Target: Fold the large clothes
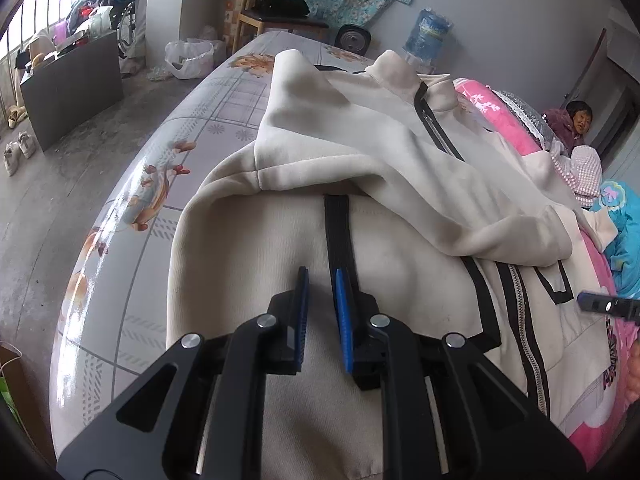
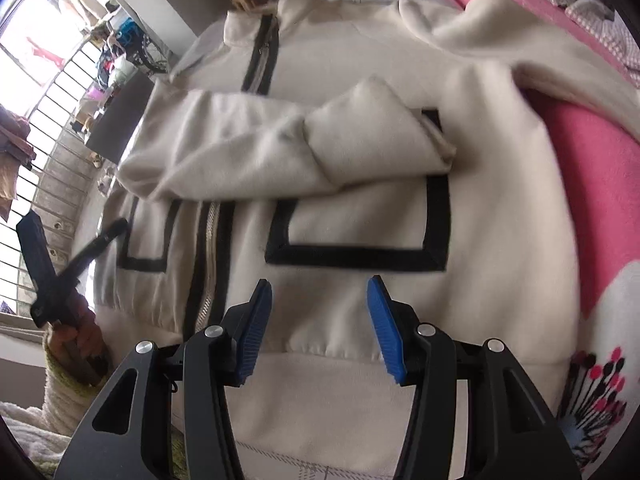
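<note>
Low in both frames, left gripper [image 1: 320, 280] nearly closed, grip uncertain, and half-open right gripper [image 2: 318, 290] empty above the cream jacket's [image 2: 360, 208] hem, probably to fold it upward

floor: bare grey concrete [image 1: 60, 208]
window: barred, daylight [image 2: 36, 92]
furniture: wooden chair [image 1: 272, 12], patterned bed [image 1: 168, 168]
wall: pale grey [image 1: 520, 12]

Both wrist views close, angled down over one shared, perhaps partly blurred, cream jacket [image 1: 400, 152].

Cream zip-up jacket [image 2: 360, 216] with black trim lies face-up, sleeves folded across.
</note>
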`<state>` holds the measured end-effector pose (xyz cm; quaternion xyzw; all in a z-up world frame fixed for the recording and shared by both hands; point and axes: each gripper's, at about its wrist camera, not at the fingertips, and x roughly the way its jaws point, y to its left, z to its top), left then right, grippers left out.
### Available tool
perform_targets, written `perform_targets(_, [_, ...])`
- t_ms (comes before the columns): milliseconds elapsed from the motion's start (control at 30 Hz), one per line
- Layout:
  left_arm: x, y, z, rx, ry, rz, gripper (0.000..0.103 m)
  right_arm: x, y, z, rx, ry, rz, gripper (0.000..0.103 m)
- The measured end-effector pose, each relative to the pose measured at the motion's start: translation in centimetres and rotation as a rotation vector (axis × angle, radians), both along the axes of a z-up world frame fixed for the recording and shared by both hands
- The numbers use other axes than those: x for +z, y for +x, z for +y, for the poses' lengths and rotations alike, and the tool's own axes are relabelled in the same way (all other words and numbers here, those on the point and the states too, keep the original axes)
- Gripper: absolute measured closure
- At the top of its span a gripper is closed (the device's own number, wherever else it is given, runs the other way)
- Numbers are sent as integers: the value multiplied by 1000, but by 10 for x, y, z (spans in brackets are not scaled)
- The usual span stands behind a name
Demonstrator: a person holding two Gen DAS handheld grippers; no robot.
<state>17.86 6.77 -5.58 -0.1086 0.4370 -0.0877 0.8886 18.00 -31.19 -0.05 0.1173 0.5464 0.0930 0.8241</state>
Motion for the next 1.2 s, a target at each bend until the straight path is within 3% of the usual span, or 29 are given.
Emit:
perform_targets(33, [0, -1, 1, 1, -3, -1, 89, 8, 11, -2, -10, -9, -35, 52])
perform_targets(133, [0, -1, 2, 5, -18, 1, 89, 15, 60, -12, -72, -58, -114, 22])
perform_targets(233, [-1, -1, 3, 9, -27, -1, 89, -14, 111, -24, -128, -134, -29, 22])
perform_targets(300, [-1, -2, 4, 11, -31, -3, 89, -33, 128, -28, -123, -94, 44, 38])
perform_targets(333, [-1, -2, 4, 11, -32, -4, 89, -36, 127, -30, -118, -58, 63, 58])
perform_targets(367, [-1, -2, 4, 11, -34, -3, 89, -35, 122, -28, -109, -20, 55, 71])
perform_targets(467, [-1, -2, 5, 11, -42, -1, 89, -12, 94, -16, -41, -3, -21, 82])
perform_targets(600, [0, -2, 6, 7, -44, -1, 89, 16, 34, 1, 97, 20, -113, 85])
perform_targets(700, [0, -2, 8, 9, -55, 2, 89, 11, 0, 4, 149, 4, -73, 85])
perform_targets(767, [0, -2, 7, 10, -56, 2, 89, 0, -25, -8, 138, -30, -13, 80])
perform_targets(833, [-1, -2, 7, 10, -55, 2, 89, -8, -36, -24, 75, 0, 48, 73])
perform_targets(900, [-1, -2, 7, 10, -55, 1, 89, -7, -42, -47, -23, 105, 50, 64])
perform_targets(967, [-1, -2, 7, 11, -56, 1, 89, -8, -41, -69, -116, 209, 26, 46])
perform_targets(1067, [-1, -2, 7, 10, -52, -1, 89, -19, -28, -89, -213, 332, 47, 45])
perform_targets(1200, [-1, -2, 7, 10, -52, -4, 89, -45, -4, -94, -258, 387, 115, 45])
